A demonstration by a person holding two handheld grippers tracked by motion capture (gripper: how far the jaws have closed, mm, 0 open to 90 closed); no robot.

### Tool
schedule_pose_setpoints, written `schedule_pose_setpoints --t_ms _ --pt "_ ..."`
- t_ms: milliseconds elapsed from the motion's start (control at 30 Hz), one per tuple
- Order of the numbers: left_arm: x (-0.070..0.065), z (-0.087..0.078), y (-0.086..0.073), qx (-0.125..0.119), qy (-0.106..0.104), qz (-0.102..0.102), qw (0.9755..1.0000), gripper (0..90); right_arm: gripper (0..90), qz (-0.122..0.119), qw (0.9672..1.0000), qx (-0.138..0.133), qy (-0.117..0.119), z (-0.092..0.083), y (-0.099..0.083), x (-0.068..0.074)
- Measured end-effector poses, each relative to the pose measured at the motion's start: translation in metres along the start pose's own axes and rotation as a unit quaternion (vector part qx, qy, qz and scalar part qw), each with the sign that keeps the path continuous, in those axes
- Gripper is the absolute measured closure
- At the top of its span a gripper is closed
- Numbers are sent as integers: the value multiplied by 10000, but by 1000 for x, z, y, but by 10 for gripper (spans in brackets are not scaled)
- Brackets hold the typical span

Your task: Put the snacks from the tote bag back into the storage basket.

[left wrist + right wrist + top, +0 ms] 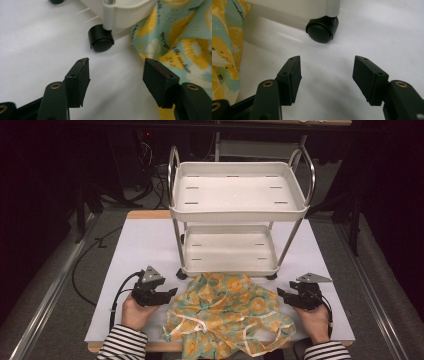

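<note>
Crumpled lemon-print cloth (227,315) lying on the white table (145,245) at the person's edge, between the two grippers and just in front of a white two-tier cart (237,195). Left gripper (170,293) and right gripper (281,293) flank the cloth, each with jaws spread wide and holding nothing; in the left gripper view the cloth (180,37) sits just beside the right-hand jaw. The step in hand appears to be the approach, before any grasp. The next move likely calls for each gripper to close in on a near edge or corner of the fabric and pinch a single layer. The cart's lower tray (230,251) and its black casters (101,38) (322,29) stand close behind the cloth, whose far edge touches or overlaps the tray's front, so a lift could snag there
</note>
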State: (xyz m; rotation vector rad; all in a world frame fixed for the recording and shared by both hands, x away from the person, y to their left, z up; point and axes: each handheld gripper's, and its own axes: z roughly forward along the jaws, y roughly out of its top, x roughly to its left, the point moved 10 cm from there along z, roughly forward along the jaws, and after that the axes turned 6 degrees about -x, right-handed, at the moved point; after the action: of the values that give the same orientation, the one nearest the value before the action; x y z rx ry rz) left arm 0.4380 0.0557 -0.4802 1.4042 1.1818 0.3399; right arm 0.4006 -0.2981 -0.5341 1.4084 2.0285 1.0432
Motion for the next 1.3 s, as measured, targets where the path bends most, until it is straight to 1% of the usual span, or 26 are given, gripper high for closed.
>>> schedule_pose_setpoints --t_ms 67,167,200,267,367,400,533,567,633,733,800,833,967,1067,1133,1167,1233,1300 --pt "-6 -2 -1 30 -87 -11 10000 376 405 23 10000 18 3 1 0 -1" --pt "-14 -5 -3 97 -221 -1 9997 368 406 -20 10000 -1 2 0 1 0" --pt "-17 -6 -3 90 -267 -46 9996 366 406 -34 10000 -7 -5 0 1 1" --pt "-21 -7 -2 90 -323 -64 9994 360 406 -2 10000 -40 -12 -1 2 2" --pt "-28 -8 -1 81 -419 -51 9991 353 405 6 10000 9 18 0 0 1" --pt "-30 -9 -1 102 -480 -88 9988 353 405 8 10000 24 22 0 0 0" --pt "-40 -14 -2 93 -604 -80 9981 352 406 -2 10000 -28 19 -1 1 1" --pt "-41 -15 -2 92 -624 -35 9980 353 406 -30 10000 -33 18 -1 1 1" --pt "-46 -16 -1 69 -659 -14 9978 353 406 -33 10000 -27 12 -2 1 1" --pt "-53 -16 0 54 -748 -19 9972 353 406 20 10000 23 -30 0 -1 -2" --pt "-57 -17 -2 85 -811 -57 9967 353 406 89 9999 27 -52 -1 -1 -4" --pt "-59 -17 -4 116 -823 -31 9965 353 407 103 9999 0 -58 -2 -1 -5" --pt "-64 -20 -6 174 -876 -56 9960 353 408 62 10000 -4 -69 -2 0 -4" --pt "-69 -21 -7 186 -892 36 9958 351 407 60 10000 5 -55 -1 -1 -3" --pt "-74 -21 -10 177 -892 208 9956 349 407 66 10000 37 -50 -1 -2 -4" --pt "-79 -22 -12 199 -943 277 9950 349 407 79 10000 16 -45 -2 -1 -4" --pt "-87 -24 -15 219 -1051 275 9938 347 407 90 9999 -14 -53 -3 -1 -4" --pt "-94 -27 -17 249 -1120 332 9928 347 408 59 10000 -4 -55 -3 -1 -4"
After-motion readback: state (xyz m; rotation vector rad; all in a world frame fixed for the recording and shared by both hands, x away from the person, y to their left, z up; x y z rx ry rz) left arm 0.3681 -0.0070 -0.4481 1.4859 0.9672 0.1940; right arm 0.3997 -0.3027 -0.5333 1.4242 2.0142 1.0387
